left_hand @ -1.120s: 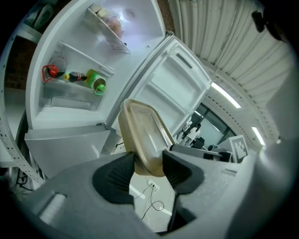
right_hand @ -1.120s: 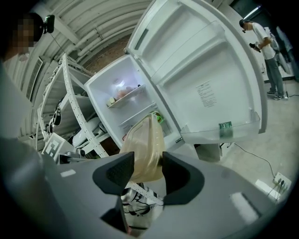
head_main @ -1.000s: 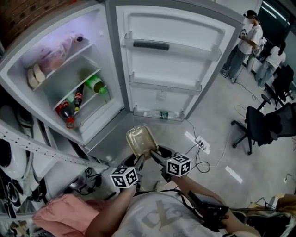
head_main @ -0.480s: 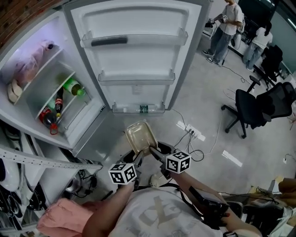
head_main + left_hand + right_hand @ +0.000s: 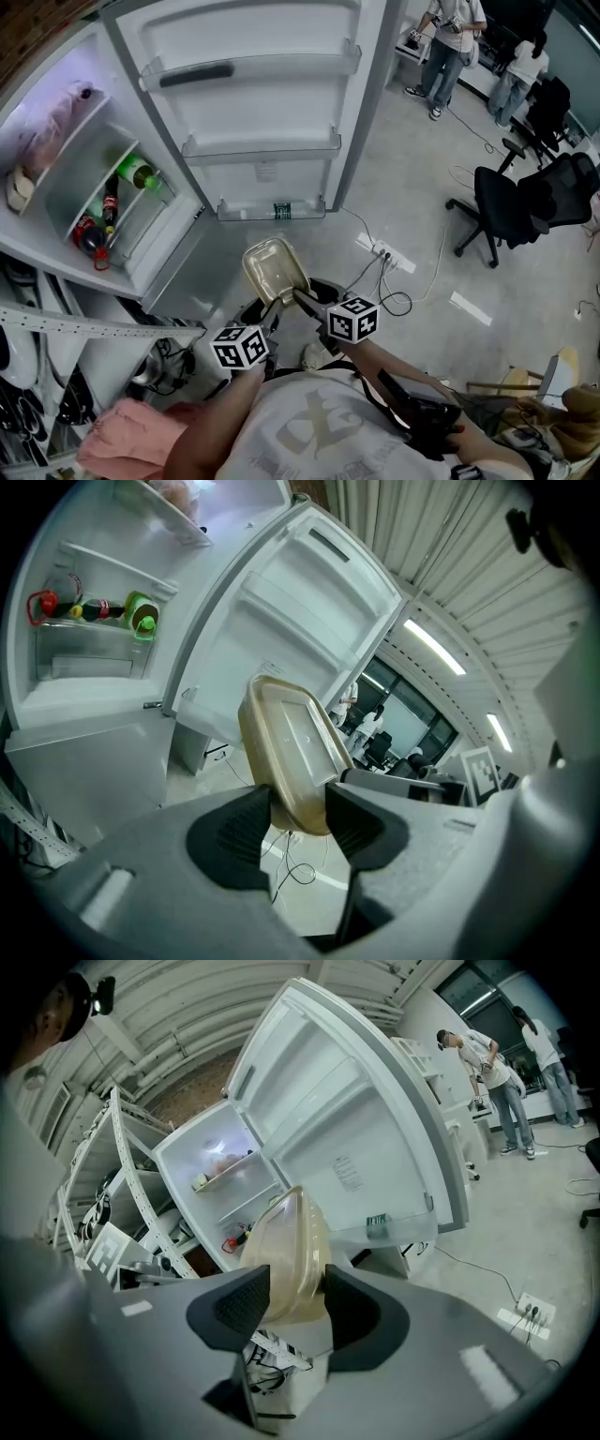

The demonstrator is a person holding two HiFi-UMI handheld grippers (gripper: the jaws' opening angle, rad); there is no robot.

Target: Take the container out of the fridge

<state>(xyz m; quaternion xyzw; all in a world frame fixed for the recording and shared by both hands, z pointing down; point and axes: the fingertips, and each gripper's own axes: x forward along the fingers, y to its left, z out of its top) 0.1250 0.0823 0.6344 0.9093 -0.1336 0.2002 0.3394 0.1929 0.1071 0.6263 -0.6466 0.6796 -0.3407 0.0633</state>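
Observation:
A tan, translucent lidded container (image 5: pixel 274 271) hangs in the air in front of the open fridge (image 5: pixel 112 178), well outside it. Both grippers hold it. My left gripper (image 5: pixel 272 317) is shut on its near left edge, and in the left gripper view the container (image 5: pixel 292 752) is wedged between the black pads of that gripper (image 5: pixel 298 817). My right gripper (image 5: pixel 298 300) is shut on the near right edge; its own view shows the container (image 5: pixel 289 1260) pinched between the jaws of that gripper (image 5: pixel 296 1296).
The fridge door (image 5: pixel 258 112) stands wide open with a small item in its bottom rack. Bottles (image 5: pixel 111 202) and a bagged item (image 5: pixel 52 127) lie on the fridge shelves. A power strip and cables (image 5: pixel 384 255) lie on the floor. An office chair (image 5: pixel 511 206) and people (image 5: pixel 450 42) are at right.
The view has swung right, so the fridge has slid left in frame. The container stays gripped by both grippers and sits slightly lower and farther from the fridge.

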